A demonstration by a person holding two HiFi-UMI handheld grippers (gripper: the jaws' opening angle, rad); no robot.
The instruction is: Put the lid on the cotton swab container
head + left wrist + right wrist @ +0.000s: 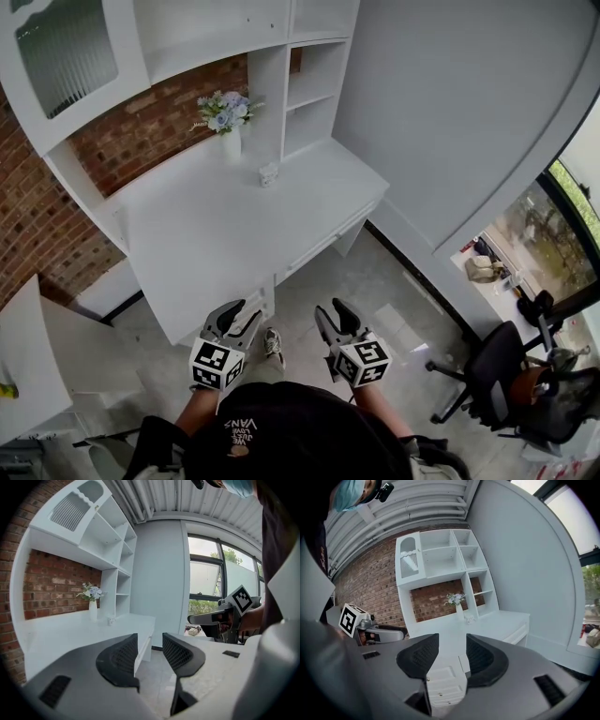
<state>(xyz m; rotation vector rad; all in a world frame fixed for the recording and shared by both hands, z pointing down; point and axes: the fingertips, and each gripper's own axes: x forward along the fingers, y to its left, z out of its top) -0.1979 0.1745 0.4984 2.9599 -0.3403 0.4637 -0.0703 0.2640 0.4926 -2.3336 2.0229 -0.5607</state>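
The cotton swab container sits on the white surface, towards its back edge and just beside a white vase of pale flowers, at the foot of the shelf unit. It is a small pale thing that seems to stand upright, but it shows too small in every view to tell its long axis, which way it faces, or whether a lid is on it. The surface runs along a red brick wall and meets a plain grey wall at its far end. The floor is grey tile, and a black office chair stands near a window on the right. The person stands well back from the surface. The left gripper and the right gripper are held side by side in front of the body, each with jaws apart and nothing between them.
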